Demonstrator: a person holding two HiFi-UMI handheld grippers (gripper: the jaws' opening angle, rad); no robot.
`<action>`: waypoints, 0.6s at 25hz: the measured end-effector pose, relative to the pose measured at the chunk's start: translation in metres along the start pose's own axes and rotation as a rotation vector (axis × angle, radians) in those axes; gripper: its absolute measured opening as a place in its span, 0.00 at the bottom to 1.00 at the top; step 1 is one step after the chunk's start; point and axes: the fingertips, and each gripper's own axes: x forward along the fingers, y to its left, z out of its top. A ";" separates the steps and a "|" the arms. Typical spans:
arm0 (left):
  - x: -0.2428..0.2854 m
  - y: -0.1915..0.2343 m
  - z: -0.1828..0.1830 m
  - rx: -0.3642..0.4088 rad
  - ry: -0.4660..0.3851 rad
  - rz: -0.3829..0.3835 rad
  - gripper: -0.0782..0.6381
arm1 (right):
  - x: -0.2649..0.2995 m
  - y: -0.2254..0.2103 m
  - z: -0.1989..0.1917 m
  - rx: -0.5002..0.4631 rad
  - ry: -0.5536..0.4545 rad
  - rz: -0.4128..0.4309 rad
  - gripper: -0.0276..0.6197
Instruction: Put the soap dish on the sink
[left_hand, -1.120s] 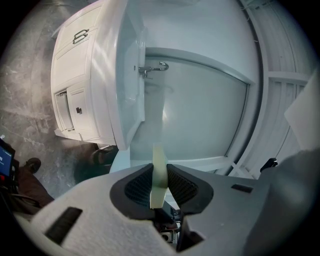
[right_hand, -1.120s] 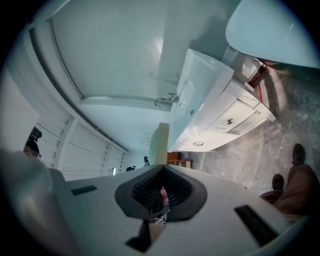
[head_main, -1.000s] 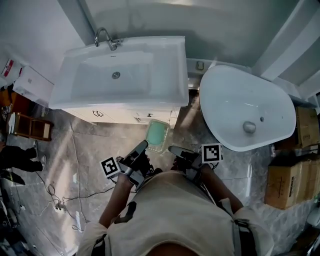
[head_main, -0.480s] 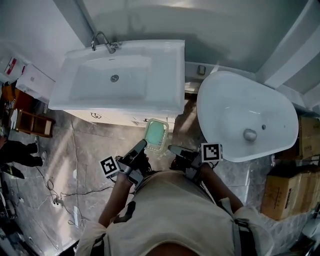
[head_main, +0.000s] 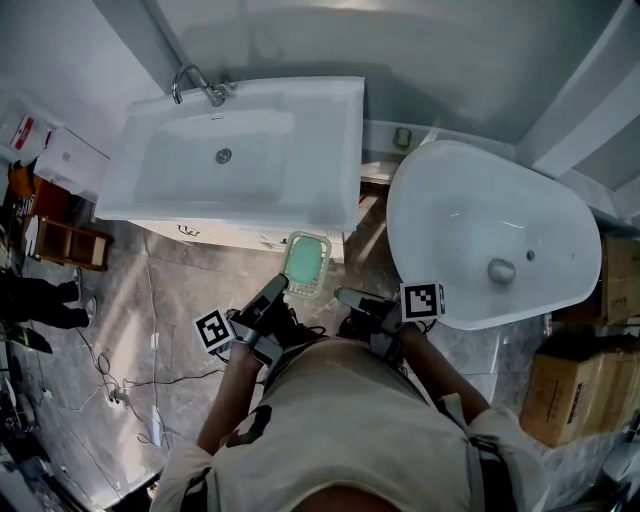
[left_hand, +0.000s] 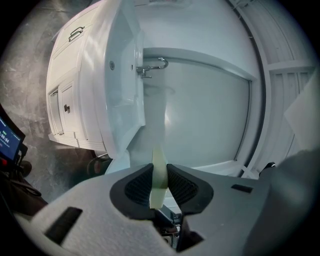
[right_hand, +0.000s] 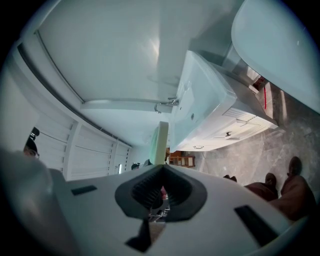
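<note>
The soap dish is pale green and clear-rimmed, held level over the floor just in front of the white sink. My left gripper is shut on its near edge; in the left gripper view the dish's thin wall stands clamped between the dark pads. My right gripper hangs beside the dish's right corner with its jaws together. In the right gripper view the dish rises just past the closed tips; contact cannot be told. The faucet stands at the sink's back left.
A large white oval tub stands to the right of the sink. The sink's cabinet has drawers below. A wooden rack sits at the left, cardboard boxes at the right, and cables lie on the marble floor.
Both grippers and the dish have shifted a little left and toward the sink's front edge. The left gripper's hold on the dish is unchanged.
</note>
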 end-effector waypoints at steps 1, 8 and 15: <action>0.002 0.000 0.000 0.002 0.002 0.004 0.23 | -0.001 -0.001 0.002 0.003 -0.003 0.002 0.06; 0.017 0.005 0.011 -0.010 0.017 0.001 0.23 | -0.009 -0.019 0.011 0.025 -0.017 -0.103 0.06; 0.035 0.016 0.038 -0.055 0.051 -0.006 0.23 | 0.012 -0.013 0.041 -0.008 -0.070 -0.085 0.06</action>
